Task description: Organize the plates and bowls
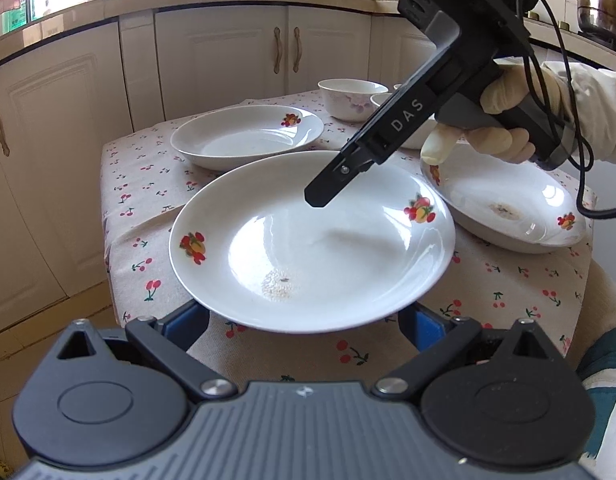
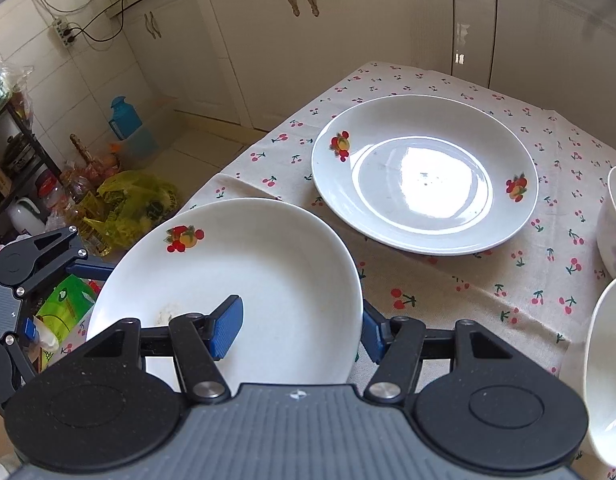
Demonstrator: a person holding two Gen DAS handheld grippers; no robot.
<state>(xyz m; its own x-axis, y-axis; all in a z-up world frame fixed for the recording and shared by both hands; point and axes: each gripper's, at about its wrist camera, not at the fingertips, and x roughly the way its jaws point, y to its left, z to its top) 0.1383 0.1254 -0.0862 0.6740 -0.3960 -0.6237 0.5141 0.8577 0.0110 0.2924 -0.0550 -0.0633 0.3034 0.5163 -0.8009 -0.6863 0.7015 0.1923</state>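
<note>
A white fruit-print plate (image 1: 312, 240) lies nearest me on the cherry-print tablecloth (image 1: 147, 184). My left gripper (image 1: 303, 328) is open, its blue pads mostly hidden under the plate's near rim on both sides. My right gripper (image 2: 299, 324) is open astride the same plate (image 2: 243, 280): its left pad is over the plate's inside, its right pad outside the rim. In the left wrist view it (image 1: 320, 196) hangs over the plate's far part. A second plate (image 1: 247, 136) (image 2: 424, 172) lies behind, a third (image 1: 504, 204) to the right. White bowls (image 1: 352, 98) stand at the back.
White kitchen cabinets (image 1: 227, 52) stand behind the table. Bowl rims (image 2: 612, 364) show at the right edge of the right wrist view. Bags, bottles and a blue jug (image 2: 125, 118) crowd the floor left of the table. A steel pot (image 1: 604, 10) sits on the counter.
</note>
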